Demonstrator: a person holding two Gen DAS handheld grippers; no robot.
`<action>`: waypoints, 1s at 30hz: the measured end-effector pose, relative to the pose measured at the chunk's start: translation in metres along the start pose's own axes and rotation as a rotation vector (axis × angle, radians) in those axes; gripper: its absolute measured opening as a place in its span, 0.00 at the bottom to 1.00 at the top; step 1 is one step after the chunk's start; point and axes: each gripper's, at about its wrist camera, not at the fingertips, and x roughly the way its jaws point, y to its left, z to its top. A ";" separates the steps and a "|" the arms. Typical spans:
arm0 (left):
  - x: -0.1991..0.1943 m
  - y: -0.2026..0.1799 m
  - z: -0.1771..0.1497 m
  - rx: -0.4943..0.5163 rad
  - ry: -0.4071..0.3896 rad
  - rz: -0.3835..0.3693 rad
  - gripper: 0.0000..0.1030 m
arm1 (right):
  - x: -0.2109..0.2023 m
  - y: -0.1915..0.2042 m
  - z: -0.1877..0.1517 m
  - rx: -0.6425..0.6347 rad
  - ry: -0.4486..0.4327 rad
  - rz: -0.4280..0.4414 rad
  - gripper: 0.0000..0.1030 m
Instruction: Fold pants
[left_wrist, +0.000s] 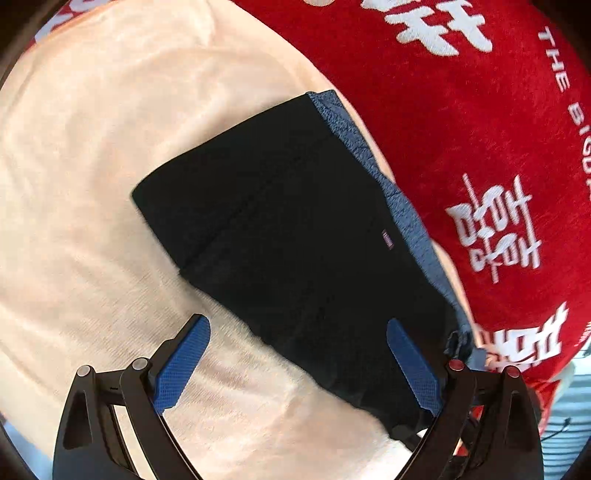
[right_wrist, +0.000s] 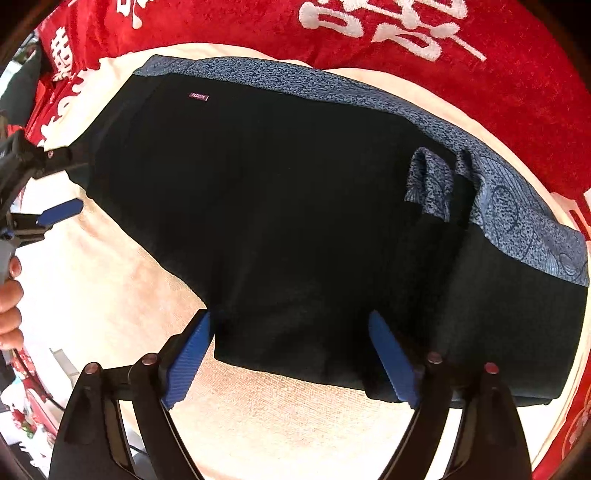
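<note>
Pants (right_wrist: 295, 221), black with a blue patterned waistband (right_wrist: 332, 85), lie folded on a cream towel (right_wrist: 110, 288) that covers a red cloth (right_wrist: 498, 81) with white lettering. Both grippers hover over the near edge of the pants. The left gripper (left_wrist: 299, 365) has its blue fingers (left_wrist: 181, 369) spread wide, holding nothing. The right gripper (right_wrist: 291, 362) is likewise spread, its fingers (right_wrist: 188, 362) straddling the fabric edge without clamping it. A small label (right_wrist: 198, 96) sits below the waistband.

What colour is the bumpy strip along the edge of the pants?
Speckled blue, with darker swirly lines, on the strip of the black pants. Right wrist view shows it best.
</note>
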 end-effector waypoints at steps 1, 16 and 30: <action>0.000 0.001 0.002 -0.009 0.000 -0.020 0.94 | 0.000 0.000 0.000 -0.002 0.000 0.002 0.86; -0.018 -0.026 0.017 0.040 -0.115 -0.251 0.95 | -0.007 -0.012 -0.009 -0.004 -0.025 0.032 0.86; 0.021 -0.060 0.021 0.192 -0.120 0.254 0.39 | -0.047 -0.037 0.027 0.122 -0.054 0.133 0.85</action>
